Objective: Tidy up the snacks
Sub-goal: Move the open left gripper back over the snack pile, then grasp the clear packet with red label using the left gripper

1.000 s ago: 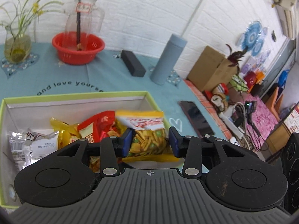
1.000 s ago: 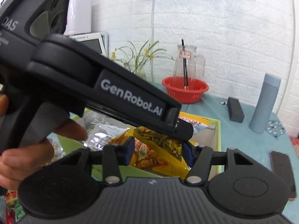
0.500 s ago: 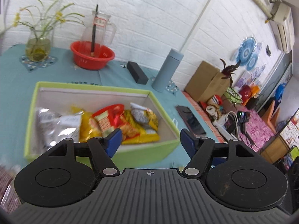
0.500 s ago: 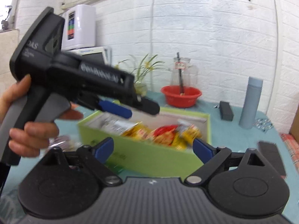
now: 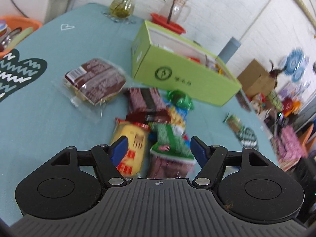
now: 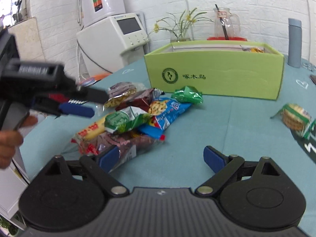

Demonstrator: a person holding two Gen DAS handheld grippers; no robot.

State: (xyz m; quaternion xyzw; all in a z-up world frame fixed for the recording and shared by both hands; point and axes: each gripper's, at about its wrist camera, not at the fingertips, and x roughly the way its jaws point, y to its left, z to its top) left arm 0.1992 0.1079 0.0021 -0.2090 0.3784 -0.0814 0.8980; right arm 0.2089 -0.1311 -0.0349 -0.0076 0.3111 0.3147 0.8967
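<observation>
Two grippers angled down over snack pile (image 6: 128, 118) on teal tablecloth (image 6: 227, 122), beside green box (image 6: 215, 73). Left gripper (image 5: 158, 148): jaws partly apart, just been closing, nothing gripped. Right gripper (image 6: 160, 158): jaws wide, empty. Left housing lettering blurred. Box: round logo, Chinese characters. Round cracker pack (image 6: 294, 116) well apart.

Motion blur smears the snack pile (image 5: 156, 122) in our left wrist view, so we cannot read its wrappers. In the right wrist view the left gripper (image 6: 79, 106) at nine o'clock is blurred, its holder's hand (image 6: 7, 144) cut off. The green box (image 6: 215, 75) hides most of its contents.
</observation>
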